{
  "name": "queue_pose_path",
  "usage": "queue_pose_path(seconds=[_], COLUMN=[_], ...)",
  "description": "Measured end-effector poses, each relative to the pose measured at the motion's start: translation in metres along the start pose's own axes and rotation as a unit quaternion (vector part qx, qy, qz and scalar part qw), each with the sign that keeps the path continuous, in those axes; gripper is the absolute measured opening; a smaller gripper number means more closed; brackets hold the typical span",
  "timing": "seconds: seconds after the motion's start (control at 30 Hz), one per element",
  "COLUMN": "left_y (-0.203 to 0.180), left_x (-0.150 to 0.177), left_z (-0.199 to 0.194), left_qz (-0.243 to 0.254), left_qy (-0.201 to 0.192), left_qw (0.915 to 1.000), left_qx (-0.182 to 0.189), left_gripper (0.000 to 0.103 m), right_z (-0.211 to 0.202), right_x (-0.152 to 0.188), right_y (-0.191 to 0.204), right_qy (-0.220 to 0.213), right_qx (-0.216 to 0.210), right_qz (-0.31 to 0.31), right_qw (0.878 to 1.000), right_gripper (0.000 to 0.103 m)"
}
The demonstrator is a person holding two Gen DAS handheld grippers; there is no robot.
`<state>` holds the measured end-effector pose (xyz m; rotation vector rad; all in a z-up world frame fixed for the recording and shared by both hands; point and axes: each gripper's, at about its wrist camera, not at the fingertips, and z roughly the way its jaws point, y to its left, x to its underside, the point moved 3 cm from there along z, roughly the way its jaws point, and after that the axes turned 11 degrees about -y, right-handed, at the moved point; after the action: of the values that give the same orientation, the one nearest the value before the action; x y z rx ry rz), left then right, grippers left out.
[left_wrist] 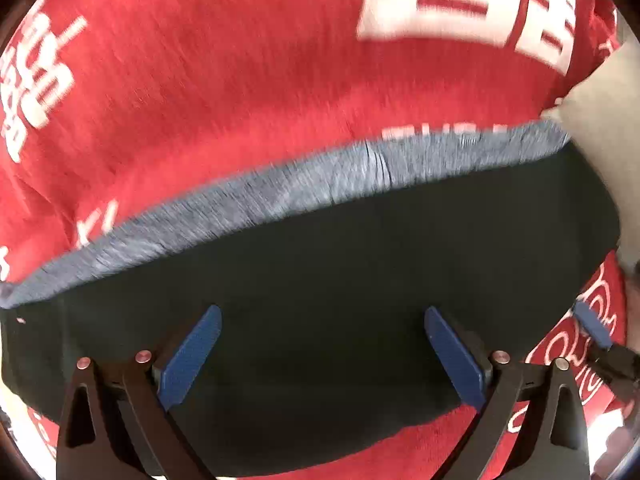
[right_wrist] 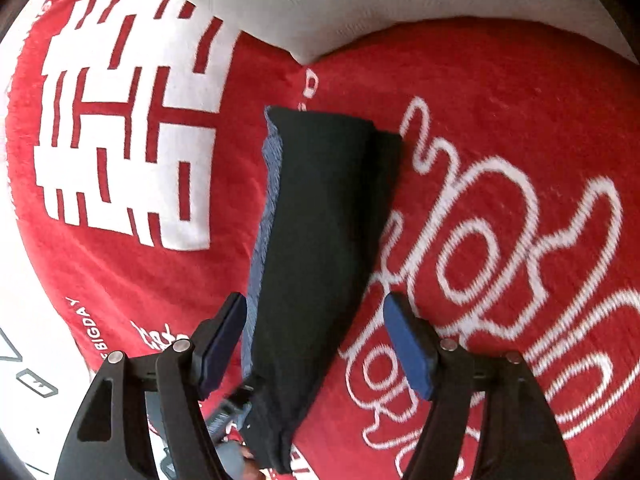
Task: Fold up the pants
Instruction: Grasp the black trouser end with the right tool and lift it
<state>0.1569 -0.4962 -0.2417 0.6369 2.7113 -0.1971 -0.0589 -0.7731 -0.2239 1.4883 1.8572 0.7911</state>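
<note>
The pants point(left_wrist: 320, 288) are dark, almost black, with a grey-blue ribbed waistband point(left_wrist: 280, 192), and lie folded in a compact bundle on a red cloth. My left gripper point(left_wrist: 322, 320) is open, its blue pads just above the dark fabric, holding nothing. In the right wrist view the folded pants point(right_wrist: 320, 220) run lengthwise as a narrow stack with the waistband point(right_wrist: 262, 216) along the left edge. My right gripper point(right_wrist: 314, 312) is open, its pads on either side of the near end of the bundle. The right gripper's blue pad also shows in the left wrist view point(left_wrist: 594, 326).
The red cloth point(right_wrist: 500, 92) with white lettering covers the surface. A pale grey-white cushion or pillow point(right_wrist: 320, 4) lies along the far edge and shows in the left wrist view point(left_wrist: 608, 120) too. A white surface point(right_wrist: 36, 344) shows at the near left.
</note>
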Motion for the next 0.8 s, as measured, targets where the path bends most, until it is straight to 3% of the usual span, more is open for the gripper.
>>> queue_pose_path(seconds=[0.33, 0.37, 0.43, 0.47, 0.53, 0.63, 0.7, 0.8], left_y=[-0.003, -0.008, -0.016, -0.02, -0.026, -0.04, -0.041, -0.041], left_x=[-0.002, -0.006, -0.011, -0.013, -0.015, 0.001, 0.009, 0.011], left_z=[-0.003, -0.009, -0.019, -0.023, -0.026, -0.013, -0.01, -0.01], left_qz=[0.006, 0.004, 0.0, -0.002, -0.005, 0.006, 0.009, 0.001], left_qy=[-0.01, -0.016, -0.027, -0.03, -0.038, -0.024, -0.052, -0.053], left_qw=[0.9999, 0.9999, 0.9995, 0.9992, 0.9985, 0.9983, 0.9974, 0.997], left_qx=[-0.007, 0.001, 0.016, 0.025, 0.039, 0.052, 0.049, 0.056], left_gripper=[0.101, 0.097, 0.077, 0.076, 0.069, 0.069, 0.069, 0.069], right_z=[0.034, 0.037, 0.044, 0.045, 0.042, 0.037, 0.037, 0.035], right_x=[-0.02, -0.021, -0.023, -0.024, -0.025, -0.022, -0.02, -0.02], right_y=[0.023, 0.025, 0.025, 0.022, 0.017, 0.025, 0.032, 0.039], right_qy=[-0.05, -0.047, -0.024, -0.019, -0.009, -0.005, -0.002, 0.002], right_qx=[-0.013, -0.01, 0.013, 0.016, 0.008, 0.004, -0.001, -0.014], right_qz=[-0.032, -0.035, -0.035, -0.03, -0.016, -0.039, -0.051, -0.056], right_qw=[0.998, 0.998, 0.999, 0.999, 1.0, 0.999, 0.999, 0.998], right_gripper=[0.075, 0.069, 0.023, 0.014, 0.014, 0.014, 0.014, 0.014])
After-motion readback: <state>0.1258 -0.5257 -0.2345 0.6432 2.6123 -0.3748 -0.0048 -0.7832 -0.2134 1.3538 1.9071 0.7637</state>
